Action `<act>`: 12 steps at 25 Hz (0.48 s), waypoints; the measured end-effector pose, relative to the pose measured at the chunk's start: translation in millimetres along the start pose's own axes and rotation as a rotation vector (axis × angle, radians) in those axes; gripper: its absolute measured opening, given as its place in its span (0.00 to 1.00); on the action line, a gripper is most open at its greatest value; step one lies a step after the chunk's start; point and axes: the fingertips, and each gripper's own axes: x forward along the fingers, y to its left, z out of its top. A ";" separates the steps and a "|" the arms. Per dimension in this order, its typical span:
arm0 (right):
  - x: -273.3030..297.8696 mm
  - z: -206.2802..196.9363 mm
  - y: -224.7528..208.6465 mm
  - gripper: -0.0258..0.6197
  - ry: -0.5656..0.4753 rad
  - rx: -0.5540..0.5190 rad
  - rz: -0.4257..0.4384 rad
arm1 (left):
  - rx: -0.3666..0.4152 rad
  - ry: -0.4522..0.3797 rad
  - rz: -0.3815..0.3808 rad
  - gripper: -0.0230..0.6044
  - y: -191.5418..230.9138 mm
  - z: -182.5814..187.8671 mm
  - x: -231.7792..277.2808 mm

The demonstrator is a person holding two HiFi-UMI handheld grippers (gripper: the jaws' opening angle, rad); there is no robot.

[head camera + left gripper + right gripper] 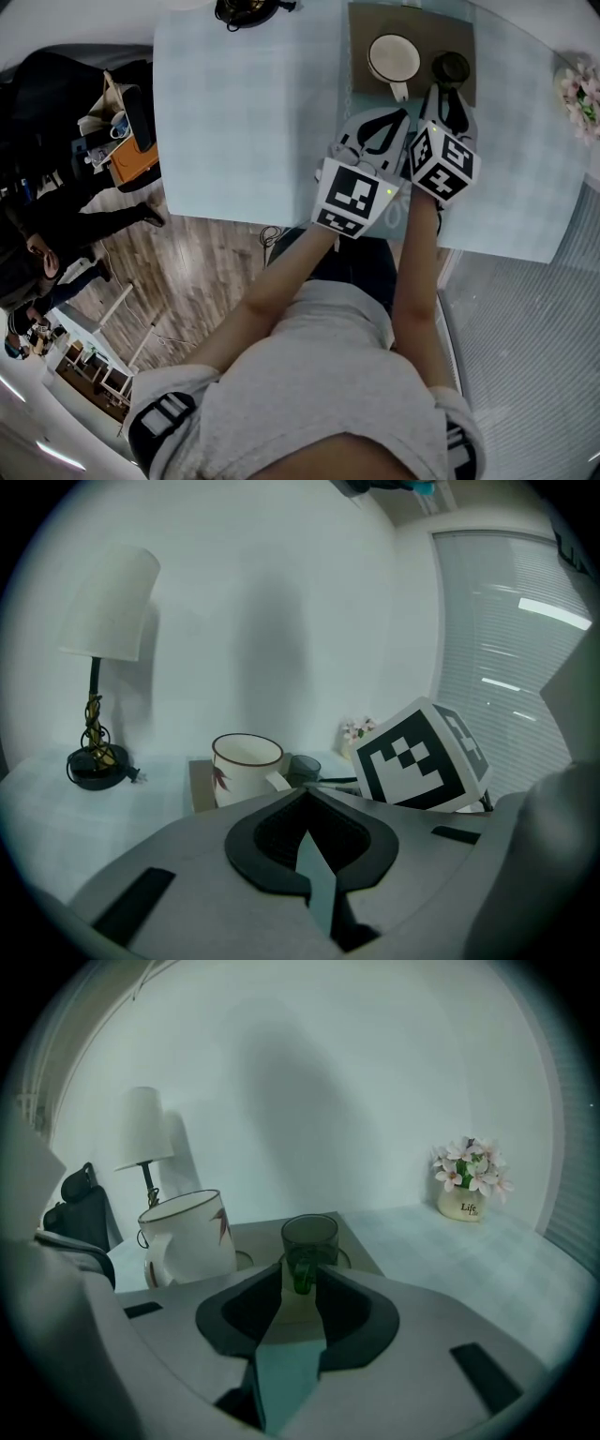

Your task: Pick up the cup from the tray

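Fingers of the left gripper are together and empty, short of the mug. Those of the right gripper stand apart, the gap lined up on the handle of the green cup, pads not pressing it. Mug at left and cup at right stand upright on the tray on the surface.

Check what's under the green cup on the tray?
The green cup stands on the brown tray, with a round ring showing at its foot; coaster or recess, cannot tell. The open right tool covers the foot's near side.
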 end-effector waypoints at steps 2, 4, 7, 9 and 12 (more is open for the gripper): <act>4.1 -4.5 -1.6 0.18 0.004 -0.002 -0.009 | -0.002 0.004 -0.003 0.05 1.9 -3.4 0.8; 7.2 -6.9 -1.9 0.16 0.002 0.001 -0.012 | -0.004 0.007 -0.002 0.05 4.9 -6.4 0.6; 10.4 -6.4 -1.4 0.15 -0.002 0.001 -0.008 | -0.012 0.012 0.003 0.05 9.0 -7.9 -1.0; 10.5 -4.0 -2.7 0.13 -0.002 -0.005 -0.009 | -0.017 0.014 0.003 0.05 8.9 -6.8 -1.5; 9.4 -3.1 -4.7 0.12 -0.009 -0.029 -0.022 | -0.015 0.019 0.004 0.05 8.1 -7.1 -1.9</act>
